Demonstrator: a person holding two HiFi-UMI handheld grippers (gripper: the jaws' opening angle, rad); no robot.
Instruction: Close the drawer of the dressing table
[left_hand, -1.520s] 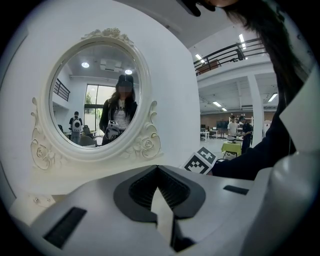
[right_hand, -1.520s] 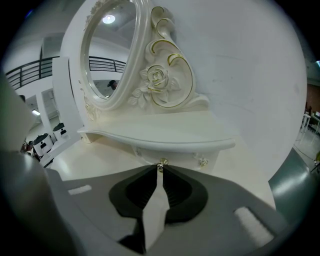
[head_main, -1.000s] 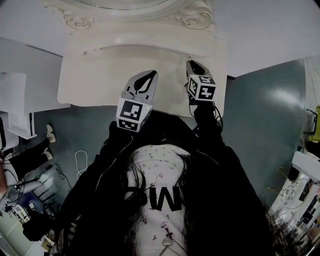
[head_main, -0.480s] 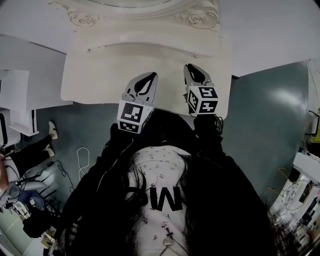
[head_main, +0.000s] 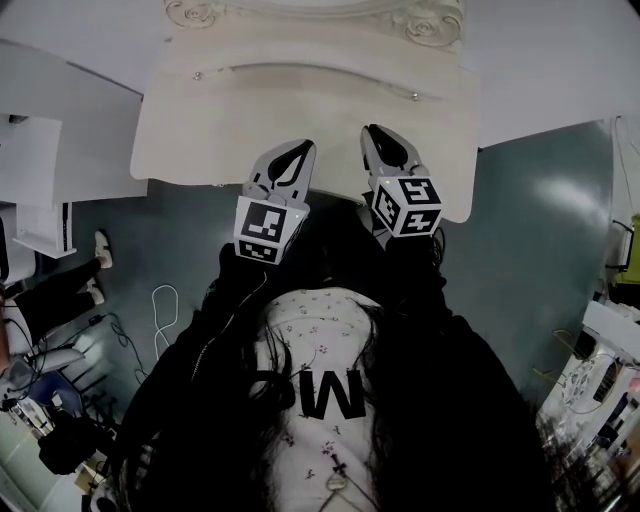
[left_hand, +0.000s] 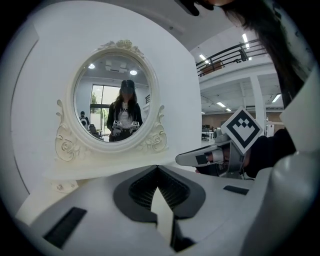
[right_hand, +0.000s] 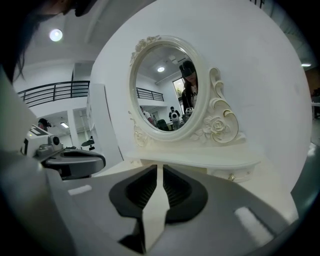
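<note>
Head view: the left claw (head_main: 296, 150) and right claw (head_main: 374, 135) are side by side, close but not touching, both over the near part of the cream dressing table (head_main: 180, 150). The tips point at the mirror (head_main: 310, 8) at the back. The marker cubes face the camera, and dark sleeves run back behind them to the person (head_main: 320, 400). There is grey-green floor (head_main: 540, 230) on both sides of the table.

Left gripper view: the claw tips are touching, with only a wedge of gap behind them where the pale surface (left_hand: 100, 175) shows through. Nothing is held. The right claw is in shot at the right with its cube up. The oval mirror is straight ahead in a carved frame and reflects the person holding both tools.

Right gripper view: the pads are almost together with a thin slit between them, and nothing is in it. The left claw is visible at the far left edge.

The drawer (right_hand: 235, 174) is a small front with a round knob (right_hand: 231, 177), sitting under the shelf below the mirror on the back right of the surface, well ahead of both claws and touched by neither. From this angle it looks flush, but I cannot say for sure. A matching knob is on the left side (head_main: 197, 75).
</note>
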